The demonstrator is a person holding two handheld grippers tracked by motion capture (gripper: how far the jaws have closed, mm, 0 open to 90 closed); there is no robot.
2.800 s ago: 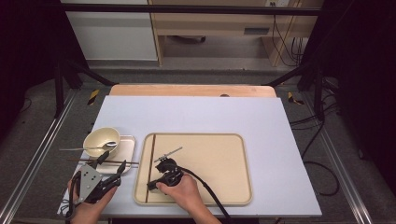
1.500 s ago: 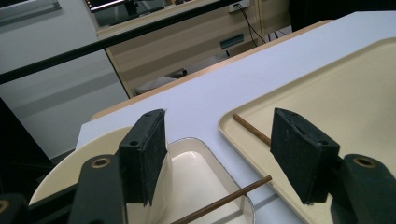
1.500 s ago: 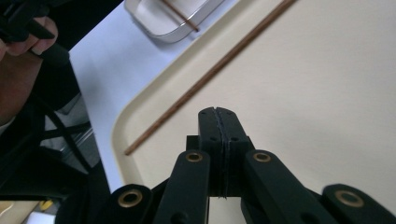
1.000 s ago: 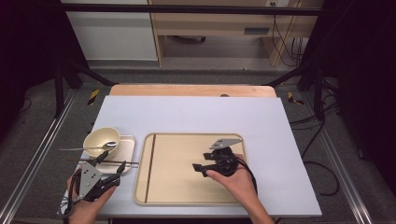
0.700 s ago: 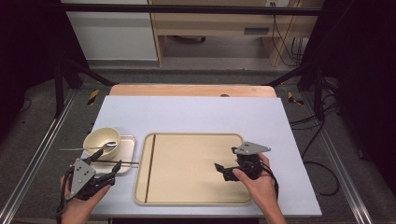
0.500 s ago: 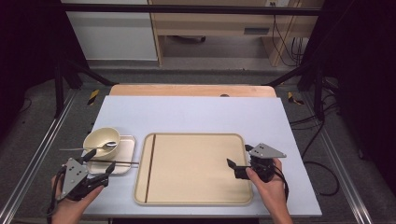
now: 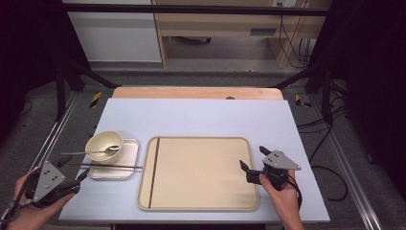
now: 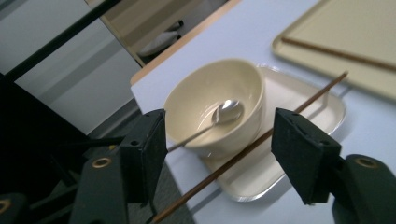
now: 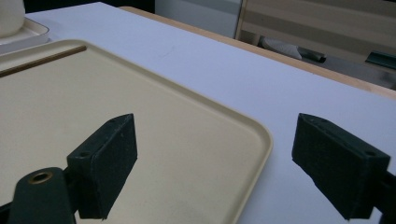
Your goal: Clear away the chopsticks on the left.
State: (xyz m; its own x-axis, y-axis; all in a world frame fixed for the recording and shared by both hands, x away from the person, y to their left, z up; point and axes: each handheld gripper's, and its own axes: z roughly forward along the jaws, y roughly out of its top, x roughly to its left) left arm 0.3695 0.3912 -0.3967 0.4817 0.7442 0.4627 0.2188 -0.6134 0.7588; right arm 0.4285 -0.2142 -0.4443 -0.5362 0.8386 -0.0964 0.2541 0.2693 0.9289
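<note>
Looks like you're between steps: the big beige tray (image 7: 201, 172) sits mid-frame on the table (image 7: 206, 115) with one chopstick (image 7: 153, 172) along its left edge. Left of it, a bowl (image 7: 104, 145) with a spoon (image 7: 91, 152) sits on a small plate (image 7: 125, 162), the other chopstick (image 7: 105, 166) across it. Your left gripper (image 8: 219, 154) and right gripper (image 9: 224, 163) both have jaws wide, empty. My guess for next: grab that second chopstick. No readable writing anywhere.

One dark chopstick (image 7: 153, 172) lengthwise along the beige tray's (image 7: 201, 206) left edge, flat.
</note>
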